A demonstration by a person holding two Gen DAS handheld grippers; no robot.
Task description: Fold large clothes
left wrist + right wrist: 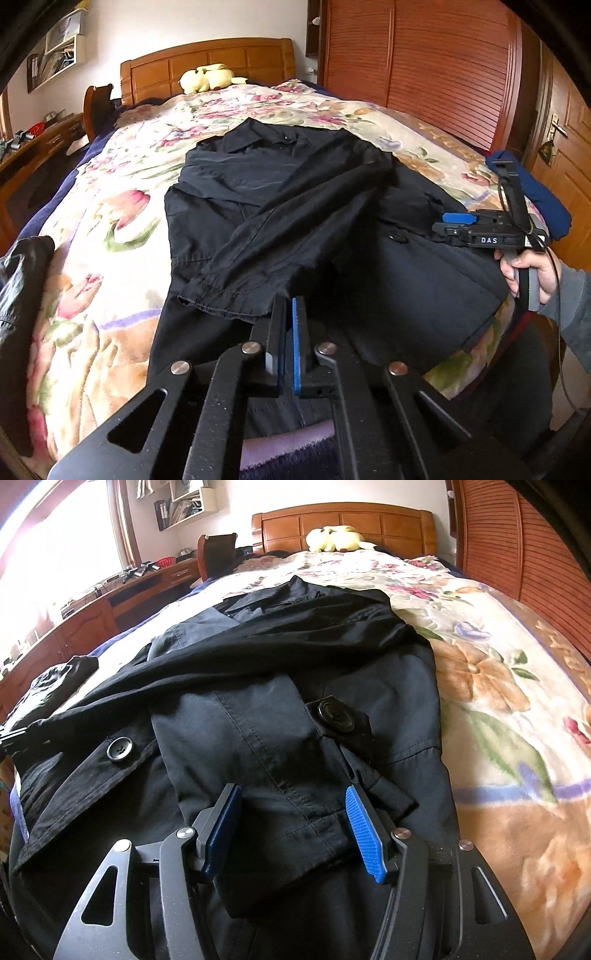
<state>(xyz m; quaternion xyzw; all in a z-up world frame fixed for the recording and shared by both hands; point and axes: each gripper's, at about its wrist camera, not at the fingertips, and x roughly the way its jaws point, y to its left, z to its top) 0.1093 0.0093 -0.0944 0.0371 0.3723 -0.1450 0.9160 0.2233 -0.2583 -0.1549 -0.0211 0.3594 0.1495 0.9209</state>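
A large black coat (280, 192) lies spread on the bed, collar toward the headboard. One sleeve is folded diagonally across its front, the cuff (225, 295) at the near end. My left gripper (290, 306) is shut, its tips pinching the right corner of that cuff. In the right wrist view the coat (258, 657) fills the middle, with big buttons (335, 715). My right gripper (293, 812) stands open over a folded sleeve end (291, 786), blue pads (364, 830) on either side and apart from the cloth. The left wrist view shows this right gripper (448, 227) at the coat's right side, held by a hand (532, 266).
The bed carries a floral blanket (122, 221) and a yellow plush toy (207, 77) by the wooden headboard (207, 62). A blue garment (543, 199) lies at the right edge, a shiny black one (22, 280) at the left. A red-brown wardrobe (424, 55) stands right, a desk (92, 616) left.
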